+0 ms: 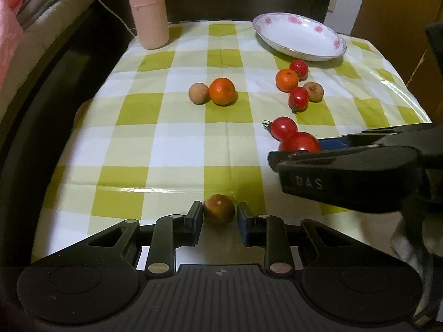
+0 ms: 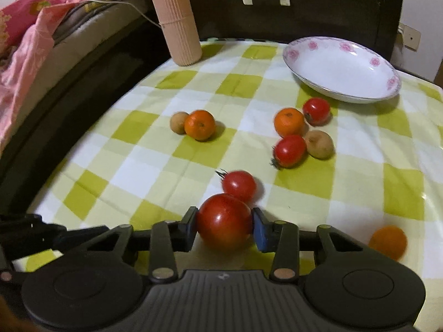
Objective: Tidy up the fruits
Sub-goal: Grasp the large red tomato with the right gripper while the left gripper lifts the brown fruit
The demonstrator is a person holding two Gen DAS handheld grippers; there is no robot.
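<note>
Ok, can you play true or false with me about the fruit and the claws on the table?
1. The flowery plate has no fruit on it. True.
2. The right claw has an orange between its fingers. False: it is closed on a big red tomato.
3. The pink tube stands upright at the far side of the table. True.
4. The left claw has nothing in it. False: it grips a small brown fruit.
5. The left orange and the right orange in the middle touch each other. False: they lie well apart, with bare cloth between them.
</note>
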